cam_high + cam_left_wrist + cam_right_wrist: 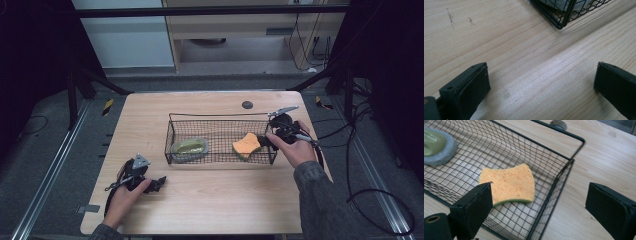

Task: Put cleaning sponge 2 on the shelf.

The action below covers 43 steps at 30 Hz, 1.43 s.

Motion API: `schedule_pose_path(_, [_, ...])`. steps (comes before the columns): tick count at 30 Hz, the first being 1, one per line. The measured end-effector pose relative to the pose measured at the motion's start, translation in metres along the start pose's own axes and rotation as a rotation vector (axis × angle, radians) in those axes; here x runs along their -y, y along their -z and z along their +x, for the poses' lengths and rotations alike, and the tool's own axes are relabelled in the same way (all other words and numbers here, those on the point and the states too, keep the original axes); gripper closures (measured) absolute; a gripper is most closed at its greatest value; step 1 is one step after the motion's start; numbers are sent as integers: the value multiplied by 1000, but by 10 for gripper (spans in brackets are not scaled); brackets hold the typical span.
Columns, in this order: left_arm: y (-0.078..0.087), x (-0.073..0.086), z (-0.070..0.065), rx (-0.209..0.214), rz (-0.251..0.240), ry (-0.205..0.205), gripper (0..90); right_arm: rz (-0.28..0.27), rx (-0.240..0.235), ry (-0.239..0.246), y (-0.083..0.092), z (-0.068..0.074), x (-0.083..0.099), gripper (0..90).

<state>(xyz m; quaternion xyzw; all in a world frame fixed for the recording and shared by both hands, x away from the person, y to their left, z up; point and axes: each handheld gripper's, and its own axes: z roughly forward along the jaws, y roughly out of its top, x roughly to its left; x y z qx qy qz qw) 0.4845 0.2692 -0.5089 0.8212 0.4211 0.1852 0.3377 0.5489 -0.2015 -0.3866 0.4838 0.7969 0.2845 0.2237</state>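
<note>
Item: orange sponge [507, 183], lying flat inside the wire basket [172, 131], at its end nearest the right gripper [537, 202], whose jaws stand apart, nothing between them. Judged light, soft, compressible; best pinched across its thickness at an edge.

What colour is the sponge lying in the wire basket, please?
Orange with a green underside, clearest in the right gripper view.

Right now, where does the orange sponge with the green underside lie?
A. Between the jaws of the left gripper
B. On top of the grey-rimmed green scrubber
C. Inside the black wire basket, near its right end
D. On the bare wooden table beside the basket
C: the orange sponge with the green underside lies flat on the mesh floor of the black wire basket, apart from the open right gripper and from the grey-rimmed green scrubber.
</note>
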Motion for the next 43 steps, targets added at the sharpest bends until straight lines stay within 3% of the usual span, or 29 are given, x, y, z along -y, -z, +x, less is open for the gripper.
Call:
schedule_pose_path(10, [0, 0, 0, 0, 0, 1, 0, -60, 37, -47, 29, -15, 38, 104])
schedule_pose_path(17, [0, 0, 0, 0, 0, 0, 0, -95, 30, -70, 36, -15, 67, 97])
schedule_pose_path(24, [0, 0, 0, -1, 0, 0, 0, -116, 57, -103, 17, -13, 105, 69])
schedule_pose_path(28, [0, 0, 0, 0, 0, 1, 0, -95, 89, -121, -1, -15, 119, 67])
schedule_pose_path(32, [0, 0, 0, 0, 0, 2, 0, -71, 100, -159, -20, -17, 129, 73])
schedule_pose_path(39, [-1, -1, 1, -1, 0, 2, 0, -42, 108, -150, -41, -14, 137, 60])
schedule_pose_path(43, [-1, -1, 2, 0, 1, 2, 0, -79, 81, -190, -45, -14, 140, 50])
